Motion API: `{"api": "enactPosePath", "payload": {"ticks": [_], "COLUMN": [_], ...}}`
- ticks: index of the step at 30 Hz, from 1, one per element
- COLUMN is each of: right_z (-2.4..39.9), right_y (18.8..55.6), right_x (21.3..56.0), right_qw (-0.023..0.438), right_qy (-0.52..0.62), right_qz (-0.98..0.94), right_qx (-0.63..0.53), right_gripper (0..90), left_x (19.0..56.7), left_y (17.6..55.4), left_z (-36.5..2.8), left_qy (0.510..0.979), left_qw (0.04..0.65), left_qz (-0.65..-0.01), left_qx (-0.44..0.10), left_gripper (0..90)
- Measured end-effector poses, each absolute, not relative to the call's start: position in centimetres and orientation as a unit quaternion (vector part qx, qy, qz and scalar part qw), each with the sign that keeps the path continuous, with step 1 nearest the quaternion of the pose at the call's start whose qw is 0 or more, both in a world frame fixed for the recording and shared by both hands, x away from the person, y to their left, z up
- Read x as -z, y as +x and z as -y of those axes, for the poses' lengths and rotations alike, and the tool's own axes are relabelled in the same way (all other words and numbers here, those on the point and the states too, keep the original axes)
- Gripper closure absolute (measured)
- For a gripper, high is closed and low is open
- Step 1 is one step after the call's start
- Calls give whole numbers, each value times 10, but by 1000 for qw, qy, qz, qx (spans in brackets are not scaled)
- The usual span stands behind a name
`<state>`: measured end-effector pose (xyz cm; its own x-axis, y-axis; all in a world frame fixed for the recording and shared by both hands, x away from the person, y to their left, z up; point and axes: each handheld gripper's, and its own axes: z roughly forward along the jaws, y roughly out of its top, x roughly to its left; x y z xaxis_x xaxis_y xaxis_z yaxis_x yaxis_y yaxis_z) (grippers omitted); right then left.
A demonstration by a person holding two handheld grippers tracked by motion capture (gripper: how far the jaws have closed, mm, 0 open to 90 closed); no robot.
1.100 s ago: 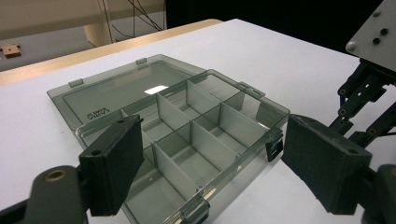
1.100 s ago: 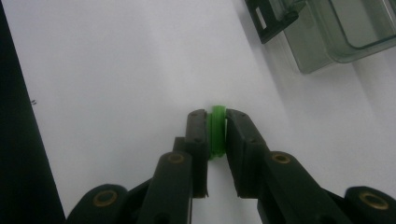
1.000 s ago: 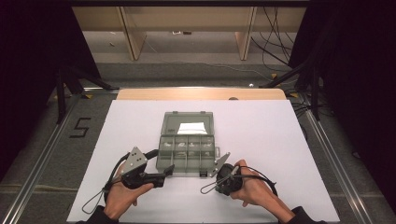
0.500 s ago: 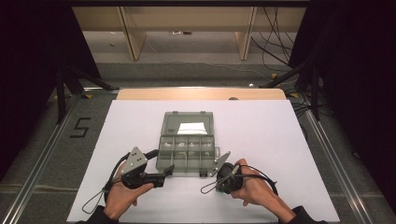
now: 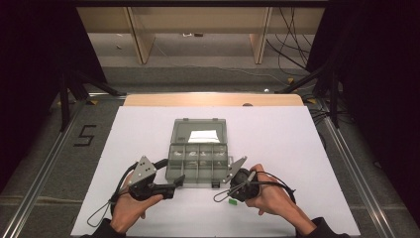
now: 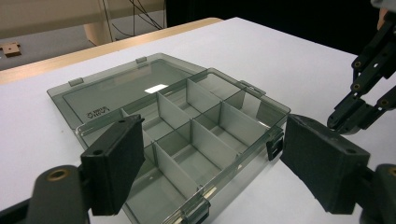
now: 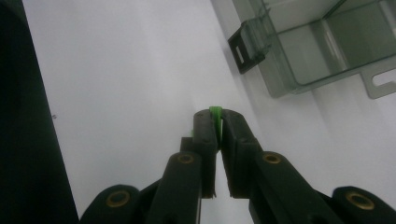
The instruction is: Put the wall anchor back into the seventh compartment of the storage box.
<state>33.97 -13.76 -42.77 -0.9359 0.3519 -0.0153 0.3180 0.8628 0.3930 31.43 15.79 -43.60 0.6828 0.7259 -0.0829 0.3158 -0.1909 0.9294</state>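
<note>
Holding apart at the near-left corner of the open box [image 5: 198,157]: left tongs [image 6: 212,163], pads flanking that corner without pressing, as seen in the left gripper view. Resting low on the white tabletop [image 5: 307,144], left hand [image 5: 130,208] gripping the tool from behind.

Lying flat toward the far edge: the box's clear lid [image 6: 116,91], a white slip beneath it in the high view. Standing ready in front: the divided tray, several compartments in two rows, small pale items showing in the far ones from above, too tiny for identifying; near compartments looking bare in the left gripper view.

Pinching a small green piece [image 7: 215,113] just right of the box's near-right latch [image 7: 247,48]: right tongs [image 7: 217,122], having just been closing, now clamped on the piece with only its green edge peeking above the pads. Hovering at the tabletop surface beside the box front, right hand [image 5: 270,196] cradling the tool.

Judging progress: pick apparently secured, box already open; lifting the piece, carrying it over the rim and dropping it into a compartment not yet done, lid closing possibly remaining after that.
</note>
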Motion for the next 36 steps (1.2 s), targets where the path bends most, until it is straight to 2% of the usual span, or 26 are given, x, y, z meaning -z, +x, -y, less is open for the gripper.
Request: {"api": "enactPosePath", "payload": {"ticks": [17, 36], "right_z": [121, 95], "right_y": [349, 367], "right_x": [403, 391], "right_qw": [64, 80], "right_qy": [157, 144], "right_qz": [-961, -959], "right_qx": [-217, -231], "right_gripper": [850, 850], "left_x": [436, 436], "left_y": [315, 315], "left_z": [-158, -157], "left_qy": [750, 749], "left_qw": [529, 530], "left_qz": [-347, -347], "left_qx": [-195, -194], "left_gripper": [203, 203]}}
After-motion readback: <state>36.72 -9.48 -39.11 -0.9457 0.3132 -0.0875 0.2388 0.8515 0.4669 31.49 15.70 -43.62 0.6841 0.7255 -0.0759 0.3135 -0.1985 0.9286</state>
